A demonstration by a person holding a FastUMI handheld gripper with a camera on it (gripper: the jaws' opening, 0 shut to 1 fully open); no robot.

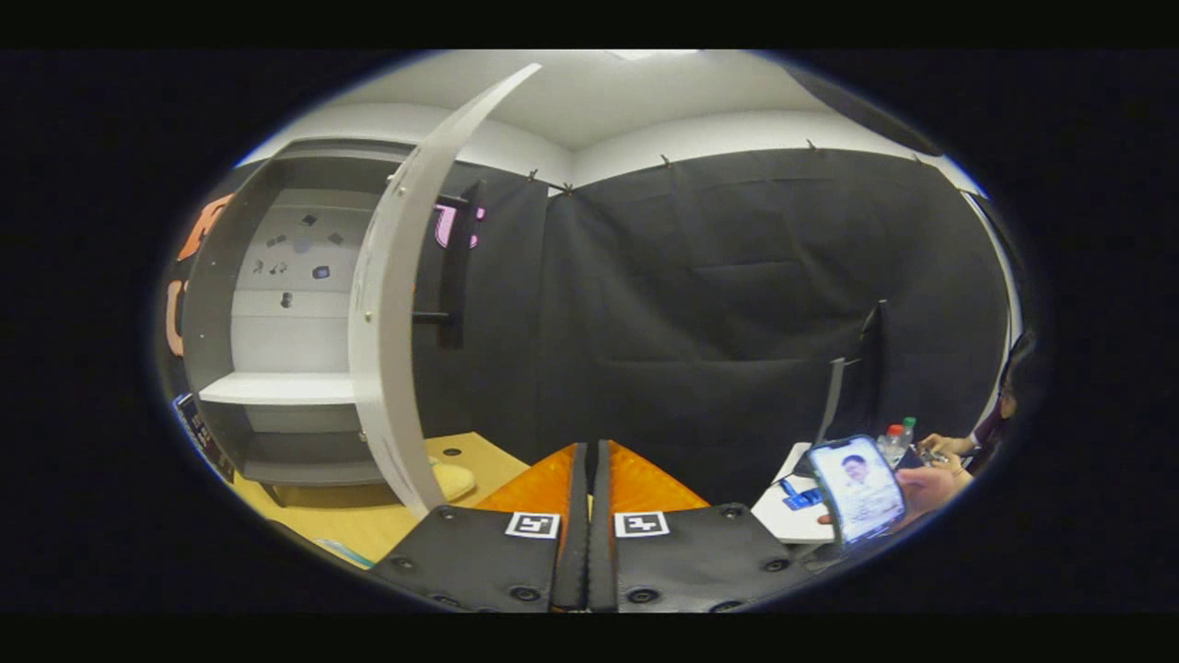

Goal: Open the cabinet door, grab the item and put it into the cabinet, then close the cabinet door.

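Cabinet door open, item waiting on the table, fingers pressed together on nothing.

Nearest, the gripper [589, 479] holds nothing. Just ahead to the left, a pale yellow rounded item [453, 479] lies on the light wooden table [350, 525] beside the open white cabinet door [387, 313]; it looks soft and light, so pinch its middle gently. Farther left stands the grey open cabinet [216, 304] with a white shelf [276, 389].

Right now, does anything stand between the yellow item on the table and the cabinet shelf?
Yes. The open cabinet door hangs edge-on between them: the yellow item lies on the table beside the door's lower end, the shelf on the door's other side. The gripper, jaws shut and empty, has nothing between it and the item.
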